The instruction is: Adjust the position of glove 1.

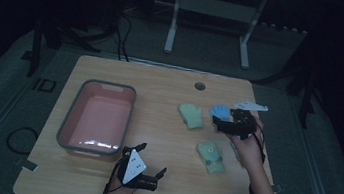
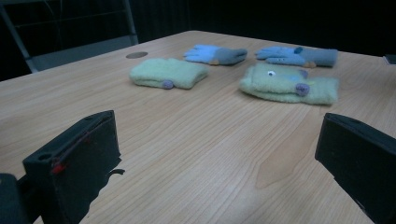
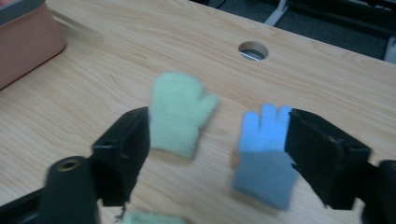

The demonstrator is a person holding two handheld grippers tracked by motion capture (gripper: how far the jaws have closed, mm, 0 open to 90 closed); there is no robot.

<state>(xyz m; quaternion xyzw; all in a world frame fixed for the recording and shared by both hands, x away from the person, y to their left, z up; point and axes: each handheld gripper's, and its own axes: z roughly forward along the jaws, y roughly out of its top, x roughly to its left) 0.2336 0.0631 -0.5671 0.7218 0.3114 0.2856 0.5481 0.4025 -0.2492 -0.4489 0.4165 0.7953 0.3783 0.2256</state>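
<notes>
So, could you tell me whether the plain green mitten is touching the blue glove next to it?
Apart. The right gripper view shows bare wood between the green mitten and the blue glove.

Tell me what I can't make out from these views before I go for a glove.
- Second blue glove: in the high view the right gripper and hand cover its spot.
- Blue glove: blurred in the right gripper view, and the gripper's jaw covers its edge.
- Lower green glove: cut off by the bottom edge there.
- Bin: dim high view; contents unclear.
</notes>
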